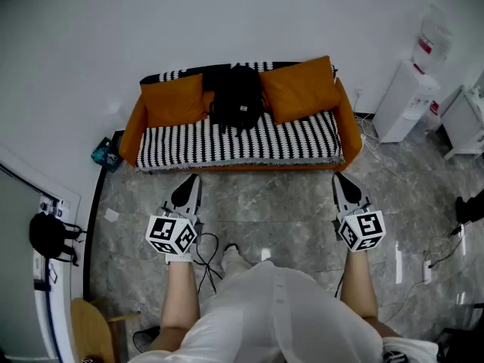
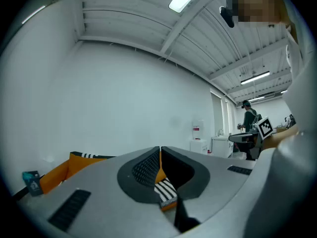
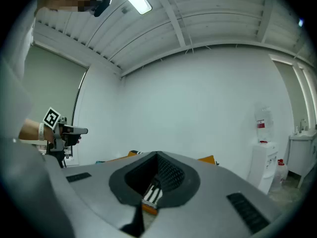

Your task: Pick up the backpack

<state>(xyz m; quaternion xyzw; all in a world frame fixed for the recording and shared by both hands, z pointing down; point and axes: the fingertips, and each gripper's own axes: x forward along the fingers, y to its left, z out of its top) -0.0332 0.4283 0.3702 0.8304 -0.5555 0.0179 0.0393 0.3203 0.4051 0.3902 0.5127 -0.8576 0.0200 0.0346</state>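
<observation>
Left gripper, right gripper, jaws together — backpack ahead on sofa

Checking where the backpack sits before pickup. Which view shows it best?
The head view: the black backpack sits in full on the striped sofa, between one orange cushion and another. The left gripper view and the right gripper view catch only slivers of the sofa; the backpack cannot be made out in them.
</observation>
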